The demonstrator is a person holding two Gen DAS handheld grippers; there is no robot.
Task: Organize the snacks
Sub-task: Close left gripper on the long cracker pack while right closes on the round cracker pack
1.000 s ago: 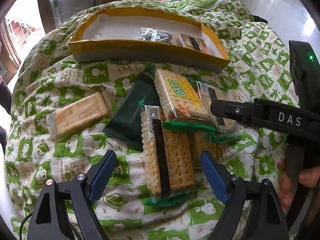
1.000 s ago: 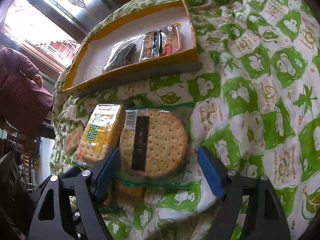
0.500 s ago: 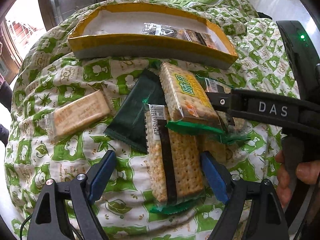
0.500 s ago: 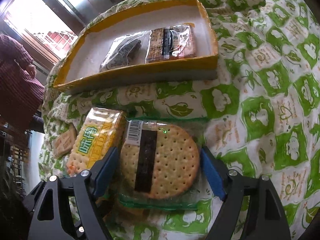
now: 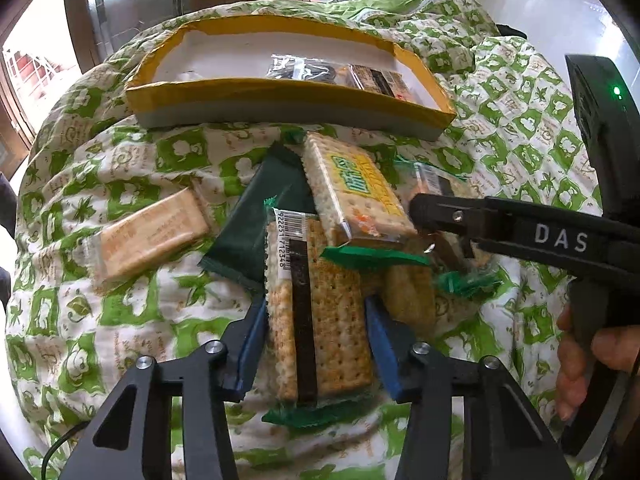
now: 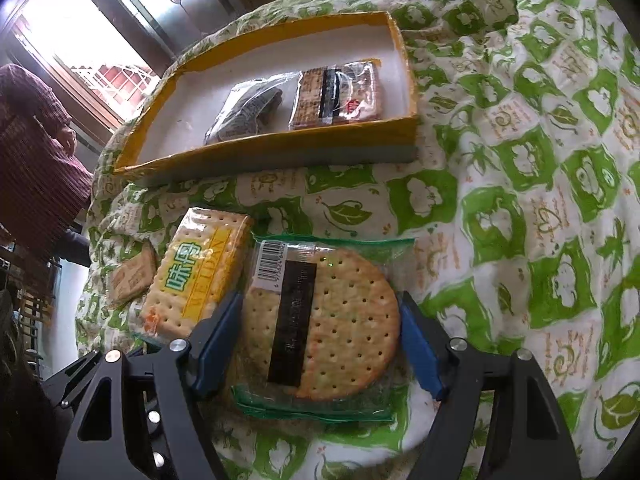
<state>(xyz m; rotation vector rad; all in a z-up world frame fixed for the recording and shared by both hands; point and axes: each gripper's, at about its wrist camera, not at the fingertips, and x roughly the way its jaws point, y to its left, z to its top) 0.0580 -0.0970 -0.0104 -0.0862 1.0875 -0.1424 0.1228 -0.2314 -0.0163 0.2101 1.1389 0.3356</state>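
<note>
— Where are the grippers just now?

— The left gripper (image 5: pixel 316 338) has just been closing, and its blue pads (image 5: pixel 250 342) now press both long sides of the rectangular cracker pack in clear wrap with a dark stripe and green ends (image 5: pixel 316 312). That pack lies flat on the green-and-white patterned cloth (image 5: pixel 132 308), its far end tucked under the square cracker pack with the yellow label (image 5: pixel 352 188).

— And the right one?

— The right gripper (image 6: pixel 320 340) has also been drawing in. Its jaws straddle the round cracker in a clear, green-edged wrapper (image 6: pixel 332 320); the pads sit right at the wrapper's sides, but whether they press it yet I cannot tell.

— The box?

— The shallow cardboard tray with a yellow rim and white floor (image 5: pixel 288 92) sits beyond the pile, already holding a dark snack in clear wrap (image 6: pixel 248 114) and a brown biscuit pack with a black stripe (image 6: pixel 336 94), side by side.

— Anything else loose?

— A dark green foil packet (image 5: pixel 256 220) beside the striped pack, and a pale wafer pack (image 5: pixel 150 234) off to the left, apart from the rest. A hand (image 5: pixel 588 360) shows at the right edge — holding the right gripper's handle.
</note>
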